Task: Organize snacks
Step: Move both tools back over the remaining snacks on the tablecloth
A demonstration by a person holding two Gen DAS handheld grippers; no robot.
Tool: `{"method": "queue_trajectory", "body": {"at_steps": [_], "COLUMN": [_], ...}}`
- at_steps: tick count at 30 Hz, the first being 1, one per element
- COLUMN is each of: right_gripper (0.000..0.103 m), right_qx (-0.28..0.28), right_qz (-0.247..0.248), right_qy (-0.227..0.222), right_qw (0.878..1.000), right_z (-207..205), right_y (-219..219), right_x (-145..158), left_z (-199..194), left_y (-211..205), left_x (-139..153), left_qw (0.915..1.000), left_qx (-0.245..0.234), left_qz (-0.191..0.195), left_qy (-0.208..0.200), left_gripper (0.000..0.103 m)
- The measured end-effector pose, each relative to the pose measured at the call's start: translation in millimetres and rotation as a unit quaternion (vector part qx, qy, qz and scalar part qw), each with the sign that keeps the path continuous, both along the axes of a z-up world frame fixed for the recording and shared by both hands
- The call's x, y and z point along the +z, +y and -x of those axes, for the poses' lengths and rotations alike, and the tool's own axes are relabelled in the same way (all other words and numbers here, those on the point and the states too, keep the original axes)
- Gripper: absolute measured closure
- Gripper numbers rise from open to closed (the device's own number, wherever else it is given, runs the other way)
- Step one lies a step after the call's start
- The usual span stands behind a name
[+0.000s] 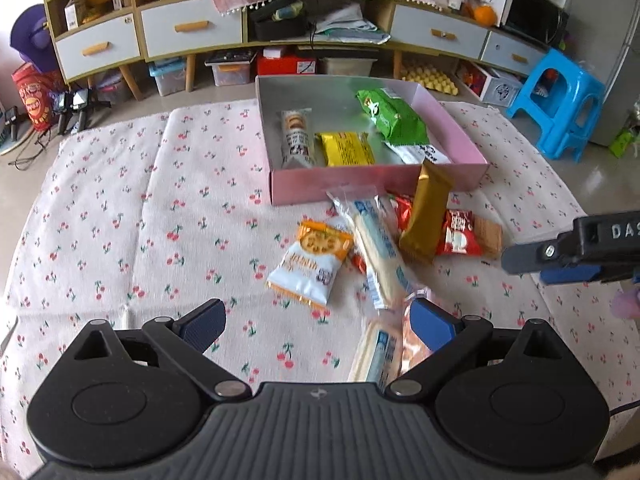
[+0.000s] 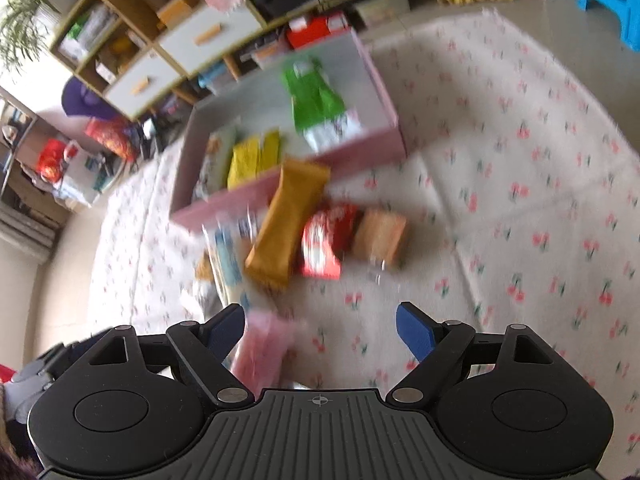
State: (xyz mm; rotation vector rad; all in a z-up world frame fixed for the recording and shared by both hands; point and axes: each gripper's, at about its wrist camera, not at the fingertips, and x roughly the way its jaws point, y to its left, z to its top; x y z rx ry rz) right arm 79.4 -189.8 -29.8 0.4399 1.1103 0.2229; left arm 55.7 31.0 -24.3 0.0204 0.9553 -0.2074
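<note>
Both tools are hanging with jaws apart, empty: left tool [image 1: 316, 322], right tool [image 2: 320, 326]. Some snacks are lying in the pink box [image 1: 360, 190]; others are sitting heaped on the cloth [image 1: 120, 208] beside it, gold packet [image 1: 426, 216] leaning on the box. Overlapping wrappers are risking a double grab or a slip.

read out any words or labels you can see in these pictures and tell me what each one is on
"DAS": white letters on the right gripper, cut off at the picture's edge.
Print on the white and orange packet, red packet, yellow packet and green bag: too small or blurred to read.
</note>
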Motion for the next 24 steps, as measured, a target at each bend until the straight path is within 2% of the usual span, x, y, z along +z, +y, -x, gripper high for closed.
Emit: {"method": "queue_trajectory", "body": {"at_steps": [3, 10, 17, 19, 22, 24], "right_gripper": [0.018, 0.018, 0.019, 0.023, 0.035, 0.047], "right_qx": [0.016, 0.045, 0.065, 0.068, 0.072, 0.072], "right_qz": [-0.016, -0.044, -0.026, -0.020, -0.014, -0.009], "right_qy": [0.017, 0.053, 0.039, 0.037, 0.042, 0.045], "right_qw": [1.000, 0.997, 0.997, 0.997, 0.996, 0.996], "right_z": [5, 8, 7, 7, 5, 5], "right_y": [6, 27, 52, 58, 63, 64], "right_x": [-7, -17, -21, -23, -27, -31], "left_z": [6, 19, 25, 26, 27, 28], "left_y": [5, 7, 0, -4, -8, -9], "left_x": [-7, -19, -25, -26, -27, -28], "left_qw": [0.9998, 0.9985, 0.9963, 0.9956, 0.9949, 0.9944], "left_qx": [-0.008, -0.047, -0.077, -0.085, -0.093, -0.098], "left_qz": [0.007, -0.007, -0.014, -0.016, -0.021, -0.025], "left_qy": [0.014, 0.026, 0.035, 0.036, 0.033, 0.032], "left_gripper": [0.004, 0.006, 0.009, 0.010, 0.011, 0.011]}}
